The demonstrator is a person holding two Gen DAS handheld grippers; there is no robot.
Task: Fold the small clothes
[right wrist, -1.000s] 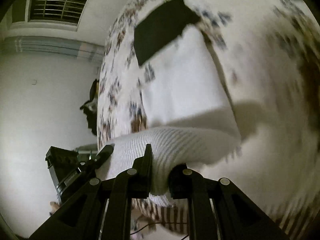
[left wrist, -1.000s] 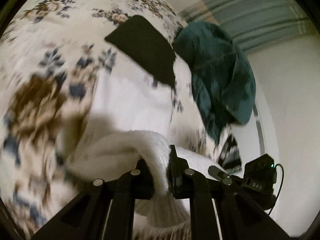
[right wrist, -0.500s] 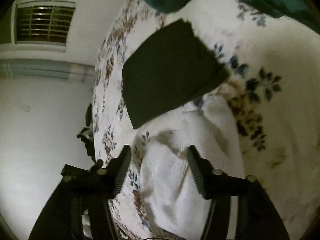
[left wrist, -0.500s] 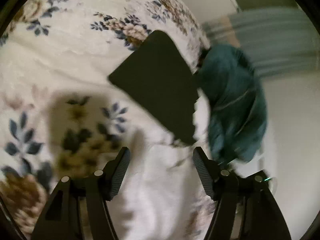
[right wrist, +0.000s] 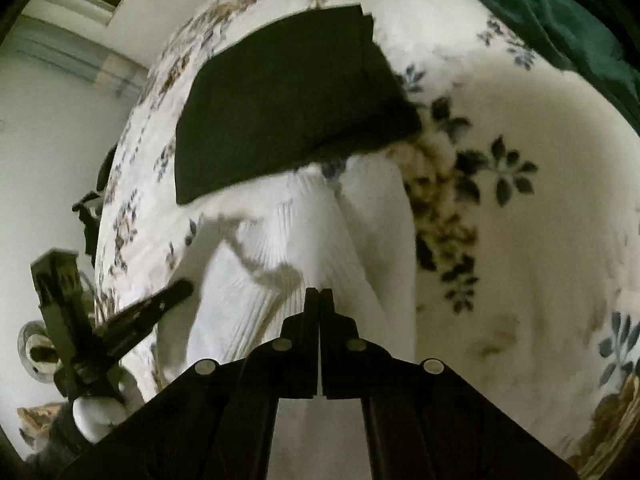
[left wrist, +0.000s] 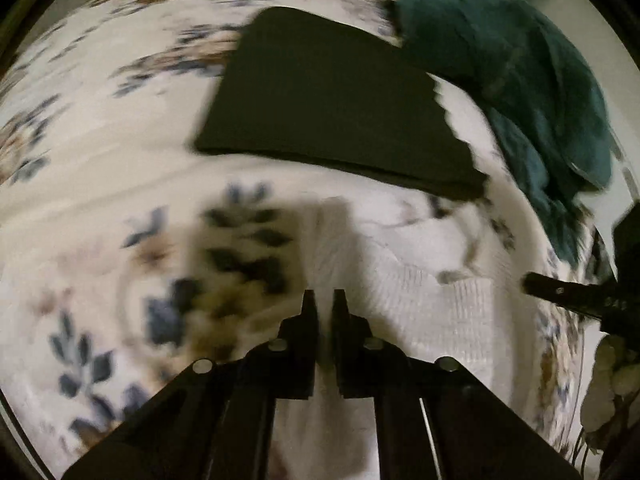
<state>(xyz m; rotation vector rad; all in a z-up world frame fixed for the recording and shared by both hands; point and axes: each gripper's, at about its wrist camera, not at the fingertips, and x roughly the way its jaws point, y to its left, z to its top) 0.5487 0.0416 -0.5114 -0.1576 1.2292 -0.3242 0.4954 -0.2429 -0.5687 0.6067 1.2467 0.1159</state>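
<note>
Since half a second ago you've closed both grippers: left gripper [left wrist: 324, 300] nearly, right gripper [right wrist: 319, 298] fully, over the white knit [right wrist: 280, 248] you dropped.

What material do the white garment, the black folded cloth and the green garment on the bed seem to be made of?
White garment: ribbed knit, probably cotton or wool; fine parallel ridges show. Black folded cloth: smooth matte fabric with no visible weave; fibre unclear. Green garment: soft, slightly fuzzy fabric, perhaps fleece; blur leaves it open.

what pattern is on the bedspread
Cream with blue and brown flowers on the bedspread; clearest in the right wrist view.
</note>
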